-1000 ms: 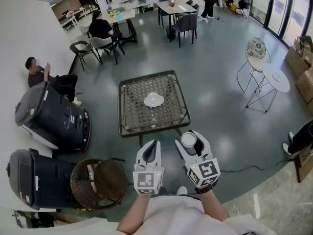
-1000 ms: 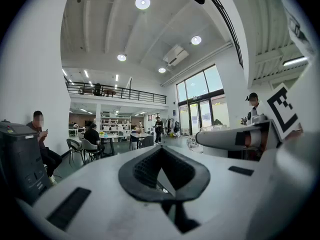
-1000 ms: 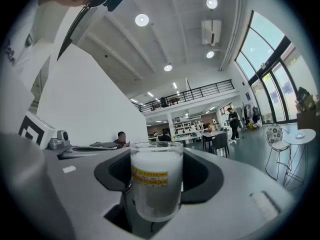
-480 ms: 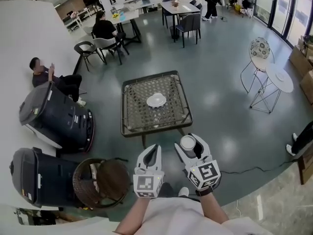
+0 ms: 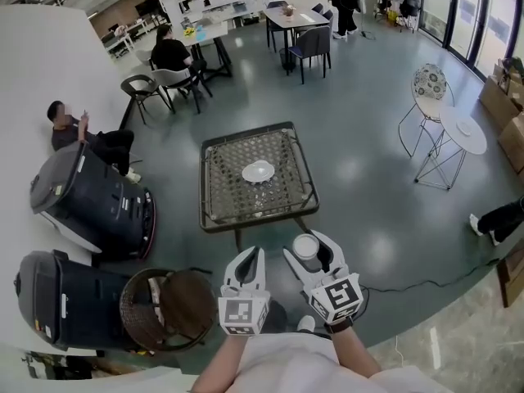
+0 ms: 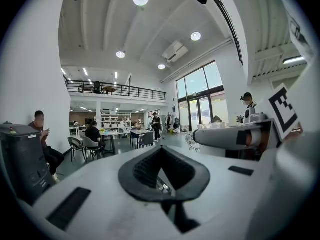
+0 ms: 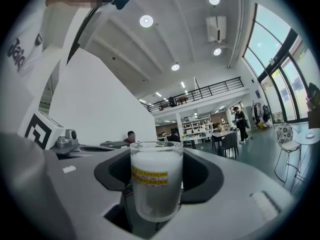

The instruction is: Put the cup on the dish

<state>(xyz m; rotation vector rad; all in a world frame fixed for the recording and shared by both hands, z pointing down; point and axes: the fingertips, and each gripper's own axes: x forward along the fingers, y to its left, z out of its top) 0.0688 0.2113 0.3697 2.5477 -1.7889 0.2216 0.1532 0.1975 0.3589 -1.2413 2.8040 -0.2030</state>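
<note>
- the grey floor (image 5: 377, 178) of a big hall fills most of the head view. people sit at far desks at the top of that view.
- two dark wheeled machines (image 5: 82, 195) stand at the left, and a round woven basket (image 5: 164, 305) stands near them, just left of the grippers.
- the low square table (image 5: 214, 203) with a woven top stands in the middle of the floor. compared with one second ago it keeps almost the same place in the head view, so the person seems not to have come closer to it.
- the right gripper (image 5: 308, 246) is in front of the person's body, before the near edge of the table and apart from it. its jaws stand wide and are pressed on the two sides of the cup. since one second ago it sits a little lower and more to the left in the head view, and the grip looks the same.
- the left gripper (image 5: 252, 259) is beside it, on the left. its jaws are together and nothing is between them.
- the white dish (image 5: 258, 170) lies alone near the middle of the table top and is free.
- the cup (image 5: 305, 246) is upright in the right jaws. the right gripper view shows a clear glass, white inside, with a yellow label.
- meaning for the task: the cup is already taken but is still well apart from the dish. the carry over the table edge and the lowering on the dish are probably what remains.
</note>
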